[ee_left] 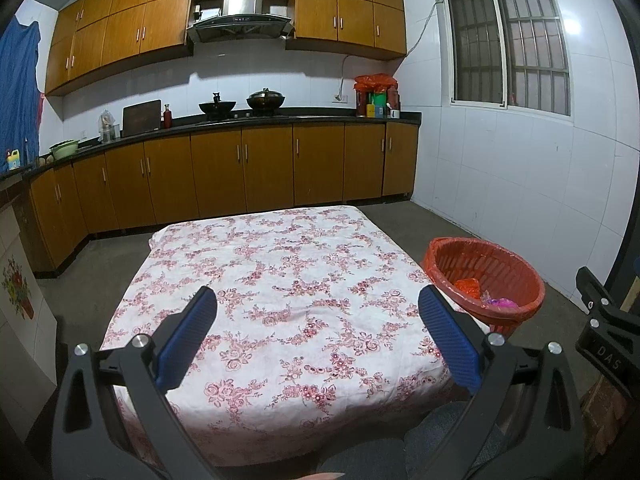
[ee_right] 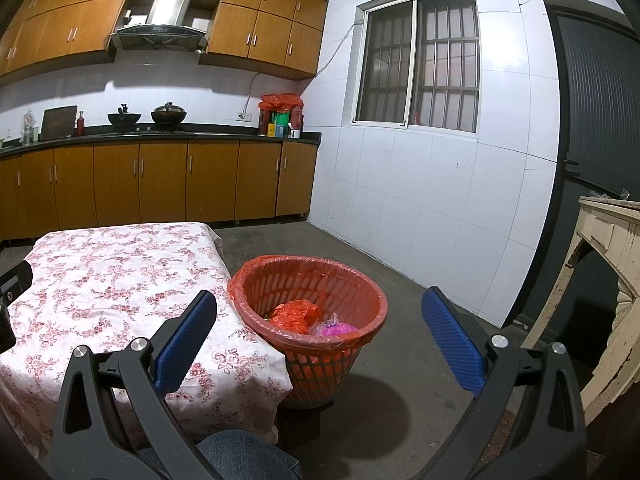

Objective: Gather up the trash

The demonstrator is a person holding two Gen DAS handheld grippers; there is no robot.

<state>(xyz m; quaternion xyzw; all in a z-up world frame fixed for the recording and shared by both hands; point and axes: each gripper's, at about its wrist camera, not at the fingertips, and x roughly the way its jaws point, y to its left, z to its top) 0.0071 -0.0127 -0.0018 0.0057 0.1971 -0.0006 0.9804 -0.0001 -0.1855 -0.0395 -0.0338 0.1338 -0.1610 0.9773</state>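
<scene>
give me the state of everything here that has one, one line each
left gripper: open, holding nothing
right gripper: open, holding nothing
red basket: upright on the floor beside the table, lined with a red bag
orange bag: crumpled, inside the basket
pink wad: inside the basket, next to the orange bag
tablecloth: spread flat, nothing on it
window: closed
lower cabinets: doors closed

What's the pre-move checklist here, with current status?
1. Left gripper open and holding nothing: ok.
2. Right gripper open and holding nothing: ok.
3. Red basket upright, liner over its rim, beside the table: ok.
4. Trash in basket: orange bag and pink piece inside: ok.
5. Floral tablecloth free of trash: ok on the visible part.
6. Trash left on the floor: cannot tell, much of it is out of view.
</scene>
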